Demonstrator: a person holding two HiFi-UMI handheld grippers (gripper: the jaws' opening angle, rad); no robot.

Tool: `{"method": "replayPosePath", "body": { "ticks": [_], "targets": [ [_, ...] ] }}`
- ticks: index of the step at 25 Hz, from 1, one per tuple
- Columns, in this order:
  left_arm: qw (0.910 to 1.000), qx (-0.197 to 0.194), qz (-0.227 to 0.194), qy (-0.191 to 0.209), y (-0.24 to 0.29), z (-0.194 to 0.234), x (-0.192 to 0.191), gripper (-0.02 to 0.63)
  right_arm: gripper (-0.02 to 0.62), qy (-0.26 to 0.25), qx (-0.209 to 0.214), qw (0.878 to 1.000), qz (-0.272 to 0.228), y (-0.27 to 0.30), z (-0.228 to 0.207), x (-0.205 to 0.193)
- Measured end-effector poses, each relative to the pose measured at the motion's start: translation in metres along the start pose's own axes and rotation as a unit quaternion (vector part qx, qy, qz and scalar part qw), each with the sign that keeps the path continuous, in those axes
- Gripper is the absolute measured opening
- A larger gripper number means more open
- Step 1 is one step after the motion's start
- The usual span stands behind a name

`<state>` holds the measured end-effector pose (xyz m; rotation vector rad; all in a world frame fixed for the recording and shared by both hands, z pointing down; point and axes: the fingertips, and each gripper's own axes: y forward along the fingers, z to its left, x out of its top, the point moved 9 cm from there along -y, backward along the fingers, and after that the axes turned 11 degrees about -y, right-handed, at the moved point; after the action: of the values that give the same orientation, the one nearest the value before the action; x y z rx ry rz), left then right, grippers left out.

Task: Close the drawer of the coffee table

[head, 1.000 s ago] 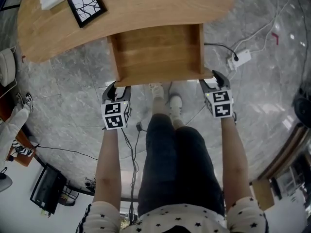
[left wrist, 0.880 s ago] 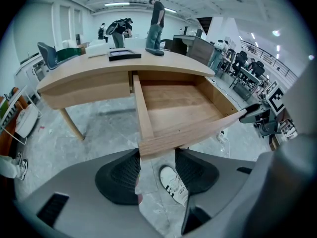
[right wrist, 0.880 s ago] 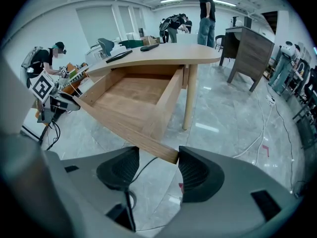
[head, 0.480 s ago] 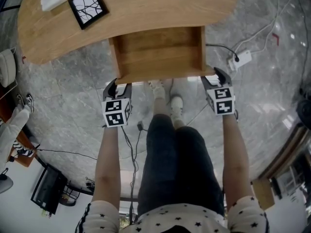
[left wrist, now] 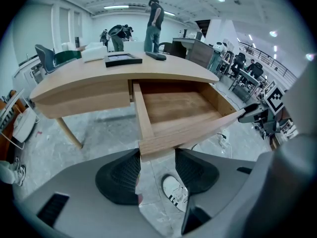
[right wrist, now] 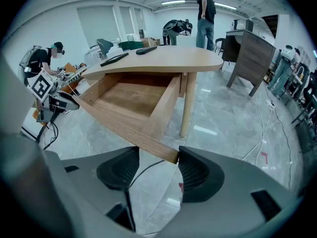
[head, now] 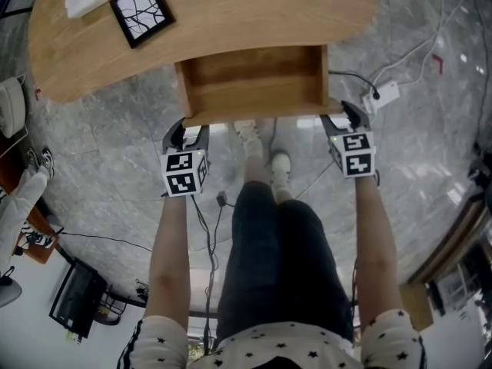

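Open drawer (head: 254,83) seemingly bare, left gripper (head: 188,132), right gripper (head: 343,118) at corners

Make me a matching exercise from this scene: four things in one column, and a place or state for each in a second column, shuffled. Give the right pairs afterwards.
Things
1. drawer
2. black-framed picture
3. white power strip
4. left gripper

Place or state
A. lying on the floor, to the right of the drawer
B. jaws apart, at the left corner of the drawer front
C. pulled out and empty
D. lying on the table top

Pairs: 1-C, 2-D, 3-A, 4-B
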<state>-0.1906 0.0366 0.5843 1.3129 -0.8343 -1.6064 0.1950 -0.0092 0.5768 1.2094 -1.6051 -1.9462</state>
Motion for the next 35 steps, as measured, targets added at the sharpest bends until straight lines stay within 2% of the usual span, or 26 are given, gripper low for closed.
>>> {"method": "replayPosePath", "body": {
  "ticks": [35],
  "targets": [
    [0.9999, -0.011, -0.001, 0.001, 0.017, 0.009, 0.037, 0.225, 0.249, 0.000, -0.009, 1.000, -0.001, 0.014, -0.020, 0.030]
  ]
}}
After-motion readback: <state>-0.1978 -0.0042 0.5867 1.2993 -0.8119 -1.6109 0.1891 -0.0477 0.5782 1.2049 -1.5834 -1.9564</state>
